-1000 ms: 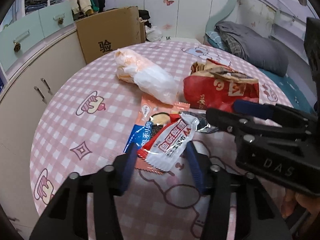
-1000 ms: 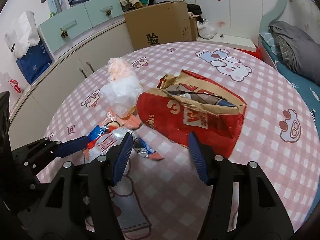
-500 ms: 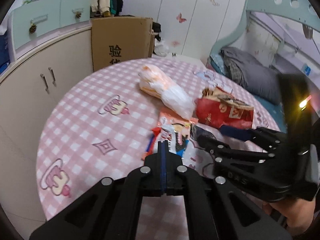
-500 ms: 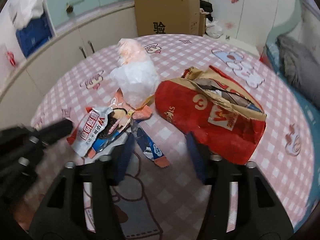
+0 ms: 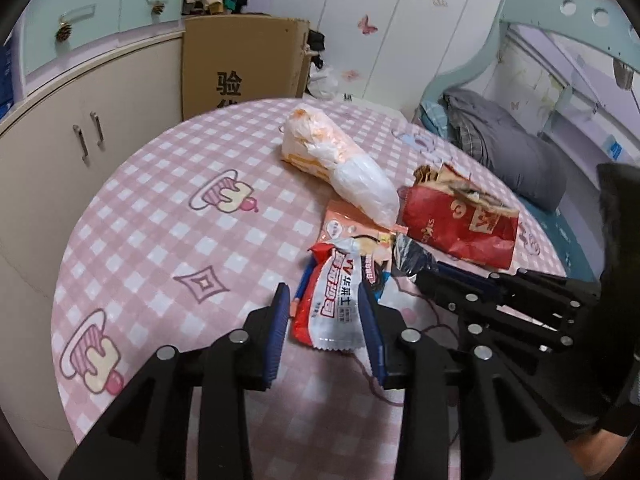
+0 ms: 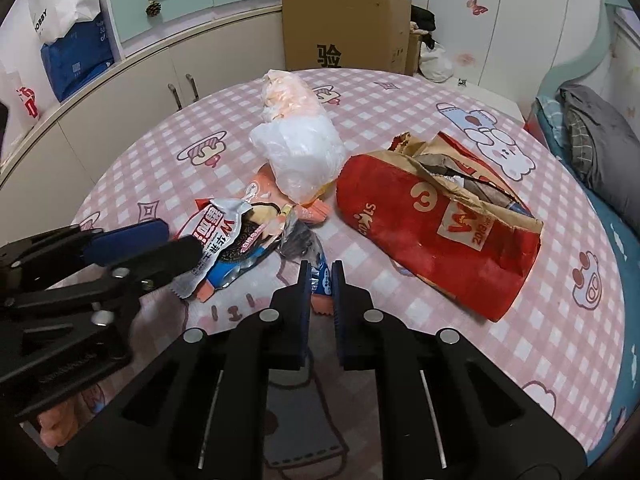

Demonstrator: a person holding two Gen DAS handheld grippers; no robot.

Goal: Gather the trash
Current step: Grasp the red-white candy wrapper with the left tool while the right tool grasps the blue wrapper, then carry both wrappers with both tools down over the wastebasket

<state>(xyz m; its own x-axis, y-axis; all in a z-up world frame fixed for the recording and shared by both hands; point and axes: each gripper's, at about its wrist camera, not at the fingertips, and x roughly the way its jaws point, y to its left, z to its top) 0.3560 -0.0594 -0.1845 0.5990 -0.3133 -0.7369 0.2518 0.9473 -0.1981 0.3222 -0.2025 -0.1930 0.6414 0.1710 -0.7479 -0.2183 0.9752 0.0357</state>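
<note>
Trash lies on a round pink checked table (image 5: 160,216). A red and white wafer wrapper (image 5: 334,296) lies between the fingers of my left gripper (image 5: 324,300), which is open around it. A crumpled red paper bag (image 6: 436,224) and a white plastic bag (image 6: 300,152) lie further back. My right gripper (image 6: 320,276) has its jaws nearly closed on a small blue and orange wrapper (image 6: 323,280). The wafer wrapper also shows in the right wrist view (image 6: 218,236), beside a cookie wrapper (image 6: 248,248). An orange packet (image 5: 344,224) lies under the pile.
A cardboard box (image 5: 240,64) stands behind the table, with cream cupboards (image 5: 60,152) to the left. A bed with grey bedding (image 5: 508,160) is at the right. The table's near edge is close below both grippers.
My left gripper was shut half a second ago and is now open around the wafer wrapper. My right gripper has gone from wide open to nearly closed on the small blue wrapper.
</note>
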